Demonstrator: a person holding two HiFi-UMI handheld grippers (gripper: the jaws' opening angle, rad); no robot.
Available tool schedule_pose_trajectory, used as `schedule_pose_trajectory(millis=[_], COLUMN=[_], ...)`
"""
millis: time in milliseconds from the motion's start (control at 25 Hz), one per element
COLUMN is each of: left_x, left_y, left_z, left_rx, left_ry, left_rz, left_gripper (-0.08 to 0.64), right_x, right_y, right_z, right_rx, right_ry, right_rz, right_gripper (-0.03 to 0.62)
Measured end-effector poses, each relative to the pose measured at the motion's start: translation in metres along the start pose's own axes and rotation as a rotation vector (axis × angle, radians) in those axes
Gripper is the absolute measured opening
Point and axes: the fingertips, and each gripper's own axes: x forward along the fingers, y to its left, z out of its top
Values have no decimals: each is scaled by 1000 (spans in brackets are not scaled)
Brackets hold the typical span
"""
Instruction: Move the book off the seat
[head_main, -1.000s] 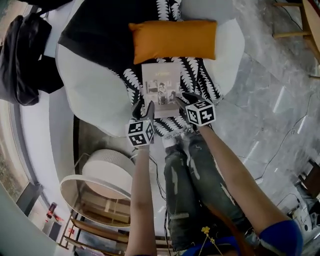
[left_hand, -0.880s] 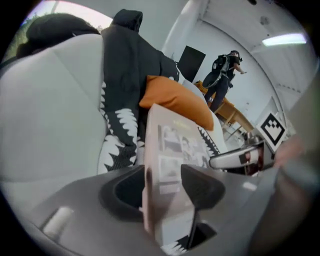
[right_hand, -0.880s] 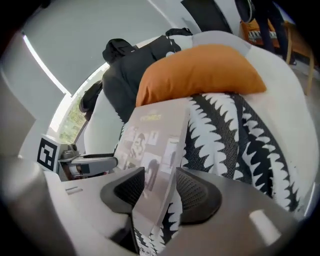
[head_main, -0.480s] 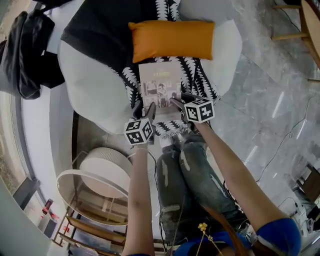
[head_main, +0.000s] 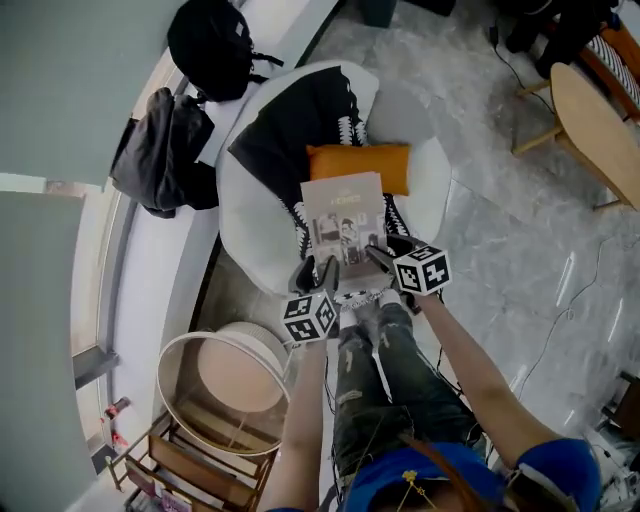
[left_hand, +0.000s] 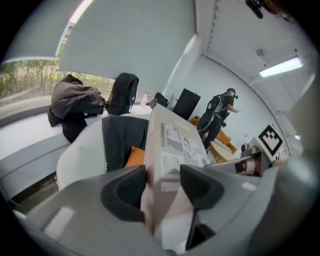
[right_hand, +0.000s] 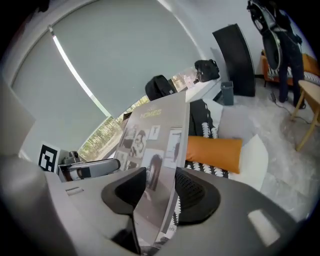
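Left gripper (head_main: 318, 272) and right gripper (head_main: 380, 256) each pinch a near corner of the book (head_main: 345, 212). Their jaws have just been opening wider, with its cover pressed between the pads. It hangs tilted above the seat (head_main: 243, 215), clear of it. An orange cushion (head_main: 360, 166) lies on the seat. Both forearms reach forward and down. Bare floor (head_main: 505, 235) lies open right of the seat.

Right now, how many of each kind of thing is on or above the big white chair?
Book: 1
Orange cushion: 1
Black-and-white throw: 1
Total: 3
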Motion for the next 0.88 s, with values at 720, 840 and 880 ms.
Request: schedule_pose_trajectory(millis=[720, 840, 880], left_x=[-279, -296, -299], left_y=[-187, -191, -193], left_z=[140, 134, 135], left_rx=[44, 38, 37], left_ry=[-278, -286, -289], left_rz=[17, 34, 39], left_gripper=[209, 209, 209], right_x=[-301, -311, -313], right_y=[182, 193, 195], right_z=[88, 80, 80], right_rx=[-260, -271, -275], right_ry=[-208, -209, -210], right_rz=[23, 42, 49], right_gripper=[181, 180, 181])
